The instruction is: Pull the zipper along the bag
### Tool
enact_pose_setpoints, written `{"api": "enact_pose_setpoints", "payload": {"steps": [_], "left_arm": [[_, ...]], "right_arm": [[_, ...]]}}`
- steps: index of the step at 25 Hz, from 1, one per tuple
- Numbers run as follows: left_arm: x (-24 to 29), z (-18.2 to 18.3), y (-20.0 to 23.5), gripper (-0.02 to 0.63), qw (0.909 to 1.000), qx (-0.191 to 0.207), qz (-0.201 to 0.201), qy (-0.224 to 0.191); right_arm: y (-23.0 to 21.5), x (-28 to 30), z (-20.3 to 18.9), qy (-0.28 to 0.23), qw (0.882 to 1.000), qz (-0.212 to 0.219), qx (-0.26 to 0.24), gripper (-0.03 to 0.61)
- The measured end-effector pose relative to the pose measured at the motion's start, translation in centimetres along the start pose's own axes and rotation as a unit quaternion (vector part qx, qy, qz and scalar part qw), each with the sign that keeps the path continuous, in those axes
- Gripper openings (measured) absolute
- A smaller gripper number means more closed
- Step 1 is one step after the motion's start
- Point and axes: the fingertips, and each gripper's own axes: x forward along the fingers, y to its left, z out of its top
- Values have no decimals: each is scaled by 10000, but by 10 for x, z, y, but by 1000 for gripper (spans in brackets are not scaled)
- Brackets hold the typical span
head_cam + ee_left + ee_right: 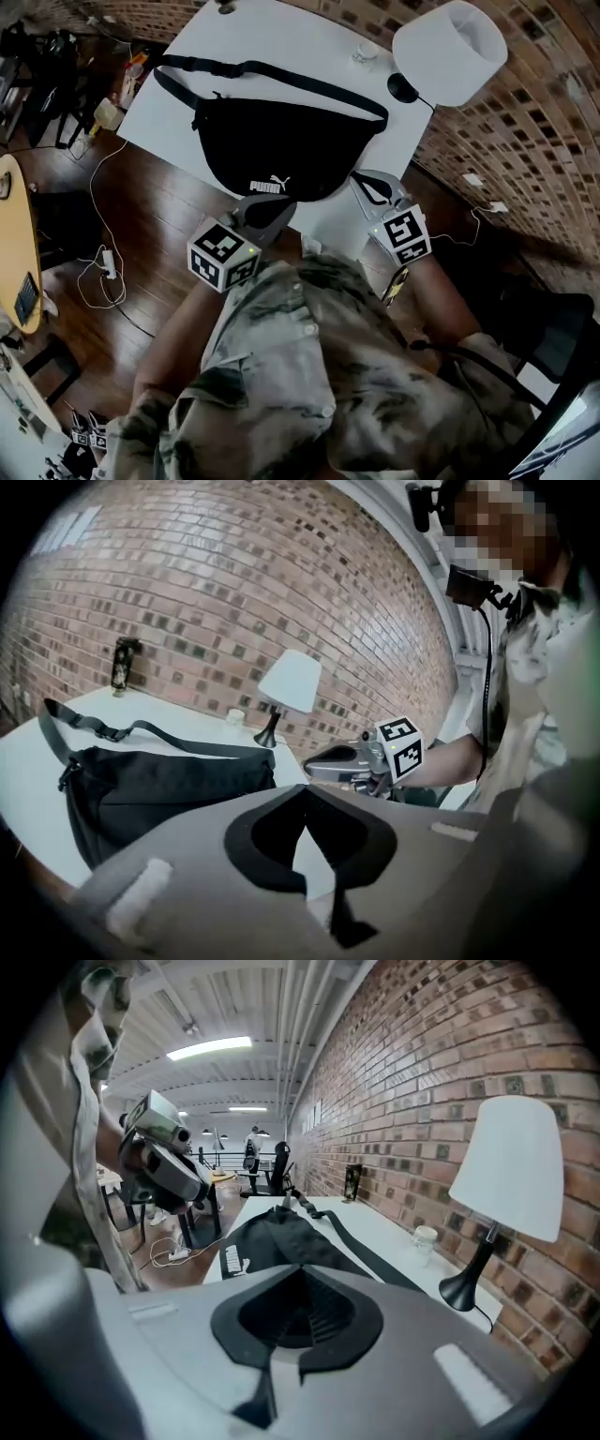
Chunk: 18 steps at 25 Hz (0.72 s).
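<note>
First, bring both hands forward: your left gripper [265,212] and right gripper [371,188] are both closed and empty at the near edge of the smooth white counter [281,37], just short of the bag [272,145]. Its black fabric looks soft and slack, so pin it with one gripper. Pinch the small pull, which I can't make out, and draw steadily along the curved top.

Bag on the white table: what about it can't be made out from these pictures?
- Zipper line: head view, black on the black bag, too dark to trace.
- Bag's lower right part: left gripper view, hidden by the left gripper.
- Bag's near end: right gripper view, hidden by the right gripper.
</note>
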Motion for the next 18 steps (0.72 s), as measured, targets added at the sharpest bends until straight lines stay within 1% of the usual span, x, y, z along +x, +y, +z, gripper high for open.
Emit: {"api": "enact_pose_setpoints", "payload": {"steps": [2,4,9,10,11,14,18], "left_arm": [[16,-3,3,5,9995,-28,-243,214],[30,-5,9,5,9986,-76,-368,368],[62,-19,25,6,9958,-64,-418,811],[67,-23,27,39,9950,-51,-433,894],[72,-27,28,52,9942,-55,-454,973],[86,-41,34,55,9923,-117,-497,1129],[100,-53,45,65,9906,-190,-440,1278]], "right_arm": [[-9,11,-6,106,9998,-122,68,6],[-17,26,-11,223,9996,-177,60,6],[-24,57,-36,666,9977,-146,6,6],[-24,62,-43,809,9966,-127,-39,6],[-23,65,-50,955,9953,-96,-97,6],[-16,74,-64,1274,9915,62,-266,6],[-9,81,-72,1397,9897,267,-182,6]]}}
